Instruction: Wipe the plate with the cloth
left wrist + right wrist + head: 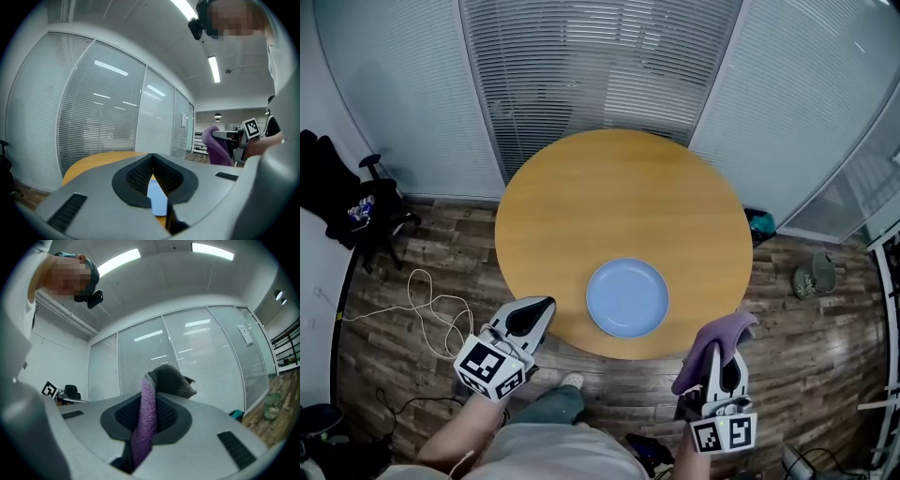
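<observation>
- Head view, looking steeply down: round light-wood table [619, 187] on a dark wood-plank floor [441, 253], w/ glass walls & blinds behind.
- Round pale-blue plate [627, 297] lies flat on the table, near the edge closest to the person. Its whole blue face shows.
- In the left gripper view the plate [157, 199] is only a blue sliver seen low btwn the pads.
- Left gripper [546, 306], grey w/ black pads & a marker cube, sits at the table's near-left edge. It points toward the plate but is apart from it.
- Its fingers [138, 176] are pressed together w/ nothing btwn them.
- Right gripper [725, 359] is off the table's near-right edge, over the floor & apart from the plate.
- Soft purple cloth [143, 427], grey on one face: the right gripper's fingers are clamped on it. A pinched fold runs down btwn the pads & the loose end flops over the fingertips.
- In the head view the cloth [717, 337] drapes over that gripper's front, just beside the table rim.
- Greenish jar-like container [814, 275] stands on the floor right of the table, well apart. Contents can't be made out.
- White cable [431, 305] lies looped on the floor at left, w/ a black chair [366, 202] beyond it.
</observation>
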Tool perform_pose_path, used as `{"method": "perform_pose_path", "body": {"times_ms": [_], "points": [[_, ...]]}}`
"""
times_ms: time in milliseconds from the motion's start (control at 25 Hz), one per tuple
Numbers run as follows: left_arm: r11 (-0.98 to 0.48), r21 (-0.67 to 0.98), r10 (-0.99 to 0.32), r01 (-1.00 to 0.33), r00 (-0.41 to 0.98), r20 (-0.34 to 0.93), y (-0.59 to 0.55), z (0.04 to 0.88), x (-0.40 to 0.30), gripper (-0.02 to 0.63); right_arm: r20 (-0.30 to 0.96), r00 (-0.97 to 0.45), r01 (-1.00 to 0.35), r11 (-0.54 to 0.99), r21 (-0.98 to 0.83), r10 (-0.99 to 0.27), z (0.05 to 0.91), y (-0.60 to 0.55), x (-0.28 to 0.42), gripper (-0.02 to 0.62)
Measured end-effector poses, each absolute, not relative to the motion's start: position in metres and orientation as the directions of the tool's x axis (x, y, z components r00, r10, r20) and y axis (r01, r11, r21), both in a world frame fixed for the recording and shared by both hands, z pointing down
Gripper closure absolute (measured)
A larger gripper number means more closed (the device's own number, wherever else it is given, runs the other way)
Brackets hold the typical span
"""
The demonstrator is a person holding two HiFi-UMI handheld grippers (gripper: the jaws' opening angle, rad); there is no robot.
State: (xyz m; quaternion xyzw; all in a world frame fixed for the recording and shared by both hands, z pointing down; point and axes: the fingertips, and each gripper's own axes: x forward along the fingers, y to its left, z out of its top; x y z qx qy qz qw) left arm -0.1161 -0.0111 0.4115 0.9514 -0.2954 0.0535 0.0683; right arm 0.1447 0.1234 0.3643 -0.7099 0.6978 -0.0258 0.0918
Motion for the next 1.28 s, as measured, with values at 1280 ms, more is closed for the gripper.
{"method": "perform_pose_path", "body": {"times_ms": [1280], "points": [[-0.877, 0.135, -0.444, -0.461, 0.885, 0.139, -0.126, 0.434, -0.085, 0.594, -0.055, 0.057, -0.992, -0.05, -0.113, -0.997, 0.366, 0.021, 0.128, 0.545]]}}
